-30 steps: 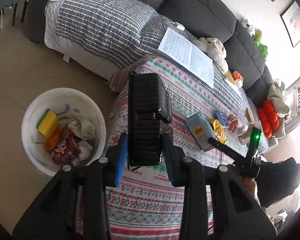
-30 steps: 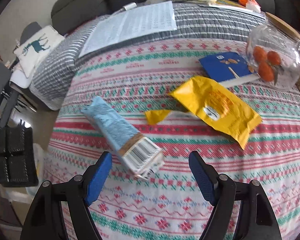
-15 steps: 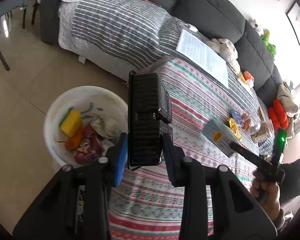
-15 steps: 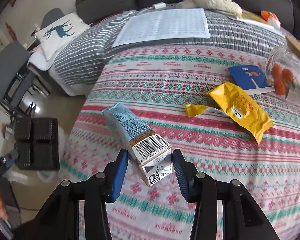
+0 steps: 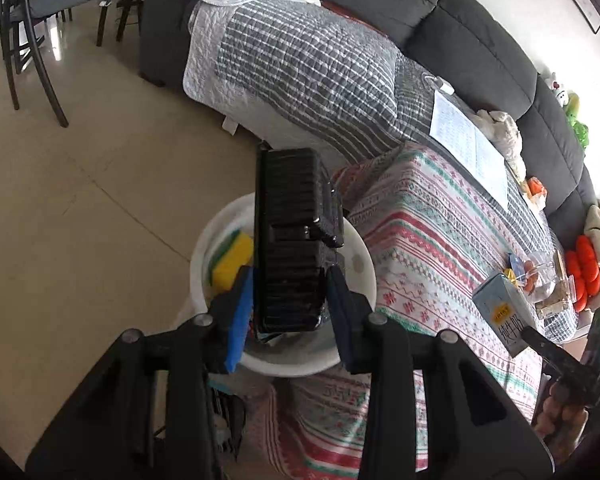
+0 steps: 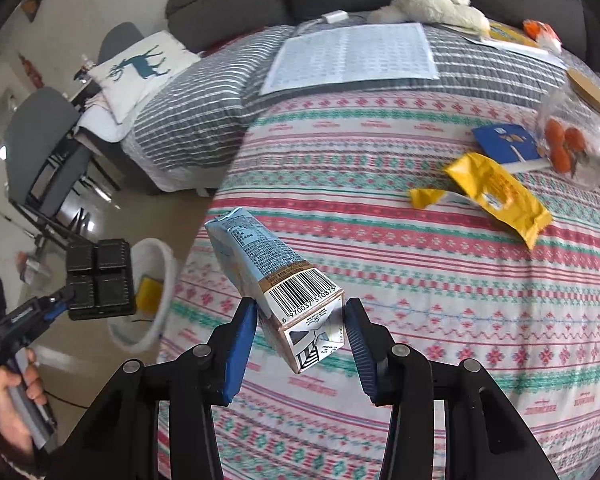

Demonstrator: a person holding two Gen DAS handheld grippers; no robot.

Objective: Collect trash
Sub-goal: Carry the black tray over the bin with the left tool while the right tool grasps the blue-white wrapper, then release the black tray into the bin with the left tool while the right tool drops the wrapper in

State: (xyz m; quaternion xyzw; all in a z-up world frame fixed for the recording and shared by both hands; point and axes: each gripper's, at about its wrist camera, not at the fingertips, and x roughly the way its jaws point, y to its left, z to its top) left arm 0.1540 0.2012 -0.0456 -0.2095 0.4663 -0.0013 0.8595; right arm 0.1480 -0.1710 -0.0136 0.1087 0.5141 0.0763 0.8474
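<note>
My left gripper (image 5: 290,300) is shut on a black plastic tray (image 5: 294,236) and holds it over the white trash bin (image 5: 360,248) on the floor; the tray (image 6: 100,278) and bin (image 6: 168,264) also show in the right wrist view. My right gripper (image 6: 300,330) is shut on a light blue milk carton (image 6: 272,272), lifted above the patterned tablecloth (image 6: 420,280); the carton also shows in the left wrist view (image 5: 500,312). A yellow wrapper (image 6: 500,196) and a blue packet (image 6: 504,142) lie on the table.
The bin holds a yellow sponge (image 5: 230,260) and other trash. A glass jar (image 6: 576,140) with orange fruit stands at the table's right. A grey sofa (image 5: 460,48) with a striped blanket, paper sheet (image 6: 352,58) and plush toy lies behind. Chairs (image 5: 32,20) stand far left.
My left gripper carried the black tray from above the table edge to over the bin. My right gripper closed on the milk carton and lifted it off the table.
</note>
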